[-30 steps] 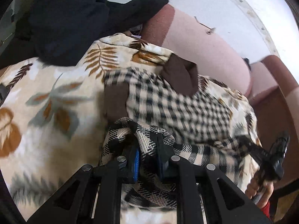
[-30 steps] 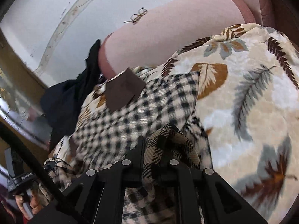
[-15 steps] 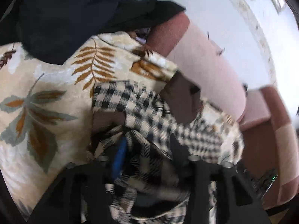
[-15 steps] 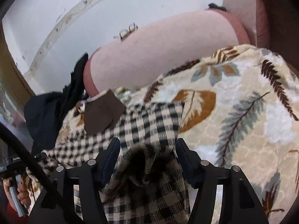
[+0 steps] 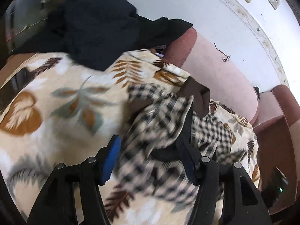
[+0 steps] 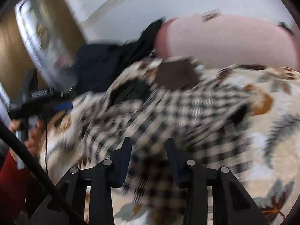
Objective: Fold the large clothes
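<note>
A black-and-cream checked garment (image 5: 161,123) with brown patches (image 5: 196,95) lies crumpled on a leaf-print blanket (image 5: 56,101). My left gripper (image 5: 150,150) hangs just over its near fold. Its jaws are opening, the blue pads (image 5: 110,157) stand wide apart, and loose cloth lies between them without being pinched. In the blurred right wrist view the same garment (image 6: 178,105) fills the middle. My right gripper (image 6: 149,148) is above its near edge, jaws closing with cloth between the fingers but a gap still showing. The left gripper (image 6: 43,97) and the hand holding it appear at the left there.
The blanket covers a pink sofa whose backrest (image 5: 221,75) runs behind the garment. A black garment (image 5: 97,28) is heaped over the far left arm. Eyeglasses (image 5: 223,55) rest on the backrest top. A white wall rises behind.
Both grippers were shut on bunched folds of the checked garment and have let go. Their jaws stand apart now, the cloth has dropped onto the blanket, and both views have swung sideways.
</note>
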A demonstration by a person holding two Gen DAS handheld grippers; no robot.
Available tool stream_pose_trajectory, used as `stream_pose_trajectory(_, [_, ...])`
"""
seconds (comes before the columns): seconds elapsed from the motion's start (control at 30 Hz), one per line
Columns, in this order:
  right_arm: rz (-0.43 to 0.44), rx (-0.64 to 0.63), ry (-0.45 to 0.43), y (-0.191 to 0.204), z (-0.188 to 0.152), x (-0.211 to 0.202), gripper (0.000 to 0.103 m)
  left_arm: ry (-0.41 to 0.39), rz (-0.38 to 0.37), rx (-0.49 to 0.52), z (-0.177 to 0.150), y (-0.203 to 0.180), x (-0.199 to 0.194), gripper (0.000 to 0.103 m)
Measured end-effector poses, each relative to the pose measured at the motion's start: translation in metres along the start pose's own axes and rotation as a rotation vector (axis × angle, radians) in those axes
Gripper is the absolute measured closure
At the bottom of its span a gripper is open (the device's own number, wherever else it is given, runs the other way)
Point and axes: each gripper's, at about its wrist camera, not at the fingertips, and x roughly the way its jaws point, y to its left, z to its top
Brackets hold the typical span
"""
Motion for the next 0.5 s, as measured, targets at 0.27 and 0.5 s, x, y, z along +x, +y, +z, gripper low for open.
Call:
stream_pose_trajectory(0.27, [-0.258,0.019,0.08,0.001,0.041,0.097,0.067,-0.092,0.205,0.14,-0.022,0.023,0.015,0.039])
stream_pose_trajectory(0.5, [-0.394,0.09,0.028,0.004,0.1,0.098,0.066,-0.04,0.208,0.081,-0.005,0.048,0.026,0.039])
